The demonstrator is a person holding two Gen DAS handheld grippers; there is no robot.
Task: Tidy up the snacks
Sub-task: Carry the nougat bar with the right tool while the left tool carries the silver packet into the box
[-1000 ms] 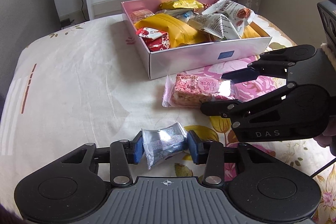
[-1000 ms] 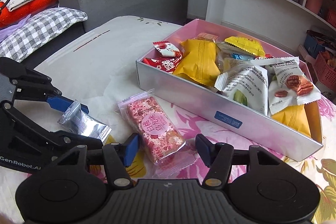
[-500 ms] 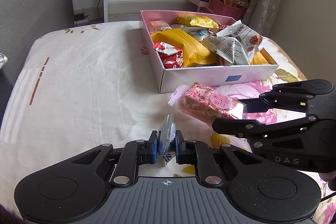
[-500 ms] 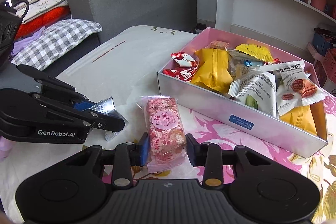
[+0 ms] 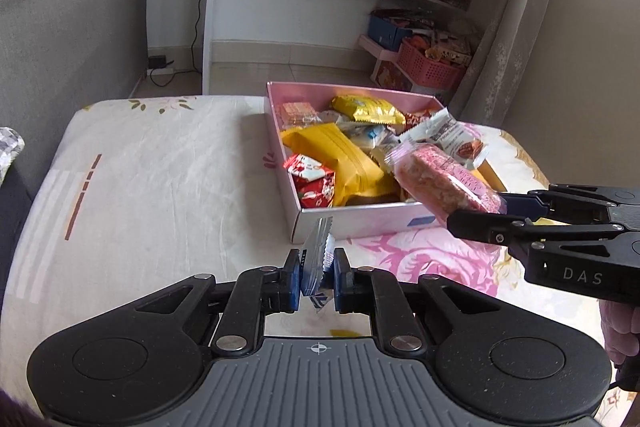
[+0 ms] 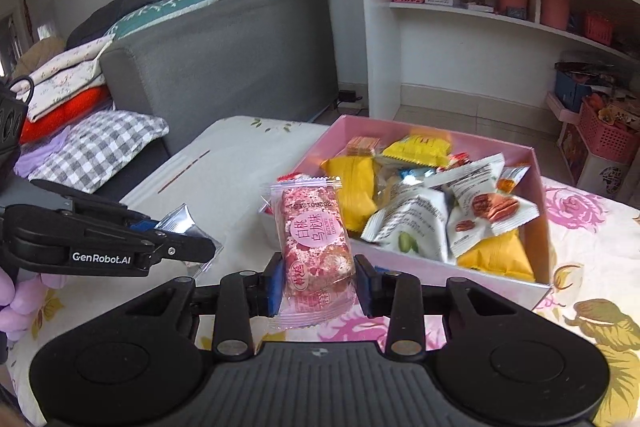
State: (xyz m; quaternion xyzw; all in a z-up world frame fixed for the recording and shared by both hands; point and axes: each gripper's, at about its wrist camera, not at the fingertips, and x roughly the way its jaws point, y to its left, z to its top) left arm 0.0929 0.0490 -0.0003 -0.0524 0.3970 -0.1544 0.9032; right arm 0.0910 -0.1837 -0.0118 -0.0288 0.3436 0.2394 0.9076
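**Both grippers held a snack above the flowered cloth**

The left gripper (image 5: 316, 277) had its fingers pressed tight on a small silver packet (image 5: 317, 259), which stood on edge between the blue pads, its crimped top pointing toward the box. In the right wrist view the same packet (image 6: 179, 221) poked out past the tip of the left gripper (image 6: 192, 247), clear of the cloth.

The right gripper (image 6: 316, 283) was clamped on a pink snack bar (image 6: 314, 239) in a clear wrapper, the bar upright between the fingers with a round label facing the camera. Its fingers stood narrow, held apart only by the bar. From the left wrist view the bar (image 5: 444, 183) hung in the air in front of the near wall of the box, and the right gripper (image 5: 476, 215) reached in from the right.

The pink box (image 5: 360, 223) sat on the surface (image 5: 160, 167), which was covered by a cream cloth with pink flowers. The box was crowded with snacks: yellow pouches (image 5: 344, 159), red wrappers (image 5: 312, 179) at the near left corner and white nut packets (image 6: 492, 199). A grey sofa (image 6: 224, 67) stood beyond the surface, and white shelves (image 6: 500, 7) rose behind the box.
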